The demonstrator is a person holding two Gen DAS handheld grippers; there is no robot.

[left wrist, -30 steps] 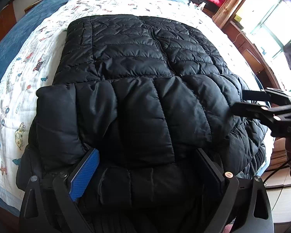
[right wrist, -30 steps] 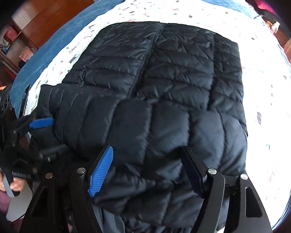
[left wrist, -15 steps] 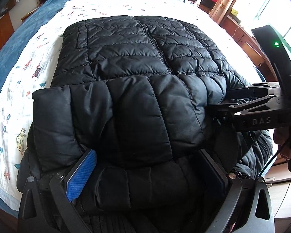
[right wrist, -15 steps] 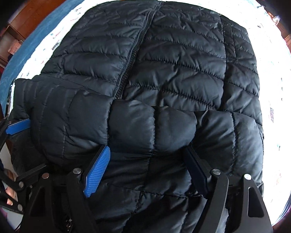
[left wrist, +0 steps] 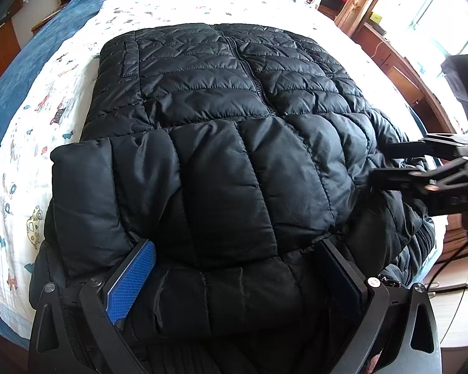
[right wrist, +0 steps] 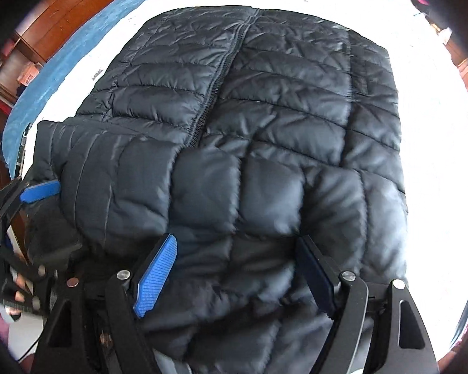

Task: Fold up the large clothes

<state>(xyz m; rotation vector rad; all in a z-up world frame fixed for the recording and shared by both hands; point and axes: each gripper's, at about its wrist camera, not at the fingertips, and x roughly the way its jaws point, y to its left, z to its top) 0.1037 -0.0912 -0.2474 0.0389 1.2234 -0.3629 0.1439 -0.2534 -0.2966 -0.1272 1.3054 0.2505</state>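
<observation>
Jacket (left wrist: pixel 221 162): black quilted puffer, laid zip-up on the white printed quilt (left wrist: pixel 46 99) over a blue bedspread (left wrist: pixel 31 53), hem at 12 o'clock in both wrist views, near end at 6 hanging a little over the bed edge. A smooth-panelled section, likely sleeve or hood, is folded across the body as a band running 9 to 3, which keeps the loose bulk on top and squares the outline for a lengthwise fold. Left gripper (left wrist: pixel 234 277) sits at 6 in its own view, jaws spread wide with the fat roll of padding bulging between the blue pad (left wrist: pixel 131 277) and the dark pad opposite; whether the pads actually squeeze the fabric I cannot tell, the puff hides the contact. Right gripper (right wrist: pixel 234 274) is the same story at 6 in its view: jaws near their widest, jacket fabric between them, pads alongside the roll rather than visibly pinching it, so I read it as released. Each gripper shows at the other camera's edge, left one at 9 in the right view (right wrist: pixel 37 193), right one at 3 in the left view (left wrist: pixel 421 168), so the two bracket the near end at matching spots. My read: symmetric stance is there to lift both corners evenly and carry them toward 12. Slippery shell plus thick fill means shallow bites will likely slide off.
</observation>
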